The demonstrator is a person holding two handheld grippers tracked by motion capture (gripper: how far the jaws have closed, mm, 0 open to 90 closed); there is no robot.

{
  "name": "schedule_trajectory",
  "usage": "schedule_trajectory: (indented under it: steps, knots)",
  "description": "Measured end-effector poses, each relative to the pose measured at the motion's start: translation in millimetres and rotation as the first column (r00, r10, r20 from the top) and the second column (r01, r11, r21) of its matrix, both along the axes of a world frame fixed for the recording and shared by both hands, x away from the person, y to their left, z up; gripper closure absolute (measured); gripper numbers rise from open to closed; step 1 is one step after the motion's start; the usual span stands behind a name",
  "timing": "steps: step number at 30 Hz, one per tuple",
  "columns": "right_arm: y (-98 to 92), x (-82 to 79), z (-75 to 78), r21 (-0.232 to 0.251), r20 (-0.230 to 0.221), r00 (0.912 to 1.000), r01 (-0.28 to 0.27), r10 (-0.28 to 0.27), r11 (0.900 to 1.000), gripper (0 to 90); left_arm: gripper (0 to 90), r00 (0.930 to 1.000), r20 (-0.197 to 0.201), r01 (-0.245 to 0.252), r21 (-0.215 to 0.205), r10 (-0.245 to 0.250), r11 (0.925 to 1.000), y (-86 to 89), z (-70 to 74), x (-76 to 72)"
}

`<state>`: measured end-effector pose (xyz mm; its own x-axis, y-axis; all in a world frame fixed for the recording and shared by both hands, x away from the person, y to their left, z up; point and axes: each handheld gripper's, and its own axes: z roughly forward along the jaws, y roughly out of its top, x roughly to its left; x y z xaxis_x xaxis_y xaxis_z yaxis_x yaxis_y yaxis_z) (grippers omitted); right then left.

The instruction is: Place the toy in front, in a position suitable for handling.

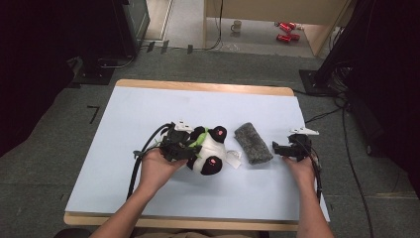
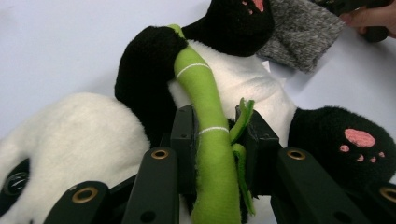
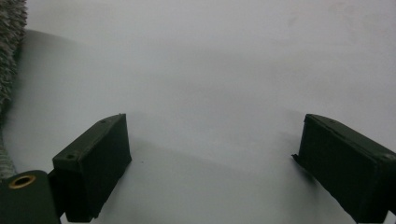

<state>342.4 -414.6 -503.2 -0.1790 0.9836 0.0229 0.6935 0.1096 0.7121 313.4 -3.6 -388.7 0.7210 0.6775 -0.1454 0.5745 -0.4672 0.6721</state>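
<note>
A black and white plush panda (image 1: 212, 148) lies on its back on the pale blue table cover (image 1: 148, 104), holding a green felt bamboo stalk (image 2: 205, 116). My left gripper (image 1: 185, 146) comes in from the panda's left. Its jaws are shut on the bamboo stalk, and the left gripper (image 2: 217, 135) pinches the stalk against the white belly (image 2: 252, 84). A grey fuzzy cloth (image 1: 252, 143) lies just right of the panda. My right gripper (image 1: 280, 148) rests low on the cover right of the cloth, jaws wide apart. Nothing lies between the right gripper (image 3: 212, 158) jaws; the cloth's edge (image 3: 9, 46) is at far left.
The table's wooden rim (image 1: 198, 87) runs along the far side. On the floor beyond stand a mug (image 1: 236, 26) and red cans (image 1: 287, 30). Dark stands and cables flank the table. The right hand's fingers (image 2: 369, 16) show past the grey cloth (image 2: 303, 32).
</note>
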Motion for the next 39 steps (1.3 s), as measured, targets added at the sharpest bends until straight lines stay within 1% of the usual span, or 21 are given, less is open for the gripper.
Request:
schedule_trajectory:
  steps: [2, 3, 5, 6, 7, 8, 9, 10, 11, 14, 16, 18, 19, 20, 21, 23, 27, 30, 34, 36, 39]
  knots:
    - [0.6, 0.1, 1.0, -0.003, -0.006, 1.0, 0.005, -0.005, 1.0, 10.3, 70.1, 1.0, 0.001, 0.004, -0.025, -0.003, 0.9997, -0.3, -4.2, -0.5]
    - [1.4, 0.4, 3.0, -0.003, -0.017, 0.9998, 0.009, -0.009, 1.0, 13.6, 70.0, 1.0, 0.007, 0.002, -0.032, -0.002, 0.9995, 0.4, -4.8, -0.4]
    - [2.7, 1.0, 7.9, 0.001, -0.035, 0.9994, 0.005, -0.005, 1.0, 20.9, 69.7, 1.0, 0.001, 0.01, -0.042, -0.01, 0.9991, 2.6, -4.5, 2.6]
    - [3.9, 1.1, 11.1, -0.003, -0.036, 0.9994, 0.005, -0.005, 1.0, 22.7, 69.2, 0.9999, 0.001, 0.011, -0.046, -0.011, 0.9989, 4.1, -4.3, 3.7]
    - [5.0, 0.5, 15.7, 0.001, -0.021, 0.9998, 0.007, -0.007, 1.0, 25.3, 68.6, 0.9999, 0.002, 0.014, -0.049, -0.014, 0.9987, 5.7, -4.6, 4.2]
    - [5.9, -1.2, 20.9, 0.018, 0.009, 0.9999, 0.004, -0.004, 1.0, 28.2, 67.8, 0.9998, 0.002, 0.019, -0.051, -0.018, 0.9985, 7.2, -5.3, 4.1]
    - [7.0, -2.5, 27.2, 0.034, 0.028, 0.9996, 0.001, -0.002, 0.999, 28.9, 67.2, 0.9998, 0.005, 0.022, -0.06, -0.022, 0.998, 8.3, -6.5, 3.6]
    - [11.5, -3.1, 40.5, 0.073, 0.05, 0.9987, -0.006, 0.002, 0.997, 29.2, 65.8, 0.9996, 0.008, 0.027, -0.065, -0.026, 0.9975, 9.2, -7.6, 3.2]
    - [11.5, -3.1, 40.5, 0.073, 0.05, 0.9987, -0.006, 0.002, 0.997, 29.2, 65.8, 0.9995, 0.011, 0.029, -0.07, -0.028, 0.9971, 10.0, -8.5, 3.1]
    - [24.0, -4.8, 54.3, 0.138, 0.073, 0.9969, -0.038, 0.028, 0.99, 31.3, 62.7, 0.9994, 0.004, 0.033, -0.096, -0.033, 0.9948, 12.4, -9.7, 4.7]
    - [35.5, -5.6, 58.5, 0.134, 0.074, 0.9954, -0.07, 0.061, 0.988, 31.6, 58.8, 0.9992, -0.004, 0.04, -0.114, -0.041, 0.9927, 13.7, -10.7, 5.5]
    - [47.5, -6.2, 59.9, 0.116, 0.074, 0.9923, -0.108, 0.1, 0.987, 31.8, 56.3, 0.9986, -0.005, 0.051, -0.12, -0.052, 0.9915, 14.5, -10.7, 5.3]
    - [57.0, -6.3, 60.3, 0.108, 0.066, 0.9896, -0.134, 0.128, 0.985, 32.4, 52.5, 0.9984, 0.014, 0.057, -0.123, -0.055, 0.9907, 14.8, -10.5, 4.4]
    - [57.0, -6.3, 60.3, 0.108, 0.066, 0.9896, -0.134, 0.128, 0.985, 32.4, 49.0, 0.9984, 0.014, 0.057, -0.123, -0.055, 0.9907, 14.8, -10.5, 4.4]
    - [63.0, -5.9, 60.7, 0.127, 0.052, 0.9885, -0.148, 0.142, 0.981, 33.8, 46.6, 0.9976, 0.022, 0.067, -0.127, -0.065, 0.9897, 15.6, -10.3, 4.3]
    - [67.0, -4.9, 60.2, 0.131, 0.044, 0.987, -0.159, 0.155, 0.979, 34.7, 43.1, 0.9967, 0.027, 0.08, -0.134, -0.077, 0.9878, 16.6, -9.9, 3.7]
    - [71.5, -3.5, 58.8, 0.14, 0.027, 0.9848, -0.174, 0.172, 0.975, 35.6, 40.3, 0.9956, 0.038, 0.091, -0.146, -0.086, 0.9852, 21.0, -8.1, 2.4]
    - [75.7, -1.8, 56.4, 0.129, 0.017, 0.9827, -0.185, 0.184, 0.974, 36.8, 38.6, 0.9951, 0.041, 0.095, -0.17, -0.09, 0.9809, 25.6, -6.0, 2.0]
    - [78.9, 2.2, 50.2, 0.119, -0.014, 0.9812, -0.19, 0.193, 0.975, 37.6, 37.6, 0.9935, 0.064, 0.104, -0.165, -0.095, 0.9807, 31.5, -3.9, -0.1]
    - [79.2, 4.0, 47.7, 0.117, -0.027, 0.9799, -0.193, 0.197, 0.974, 38.2, 37.5, 0.9916, 0.082, 0.112, -0.154, -0.1, 0.9817, 35.7, -3.3, -0.8]
    - [79.5, 7.5, 42.9, 0.113, -0.054, 0.9773, -0.198, 0.205, 0.974, 39.8, 36.6, 0.9898, 0.103, 0.113, -0.155, -0.098, 0.9814, 42.9, -2.4, -0.7]
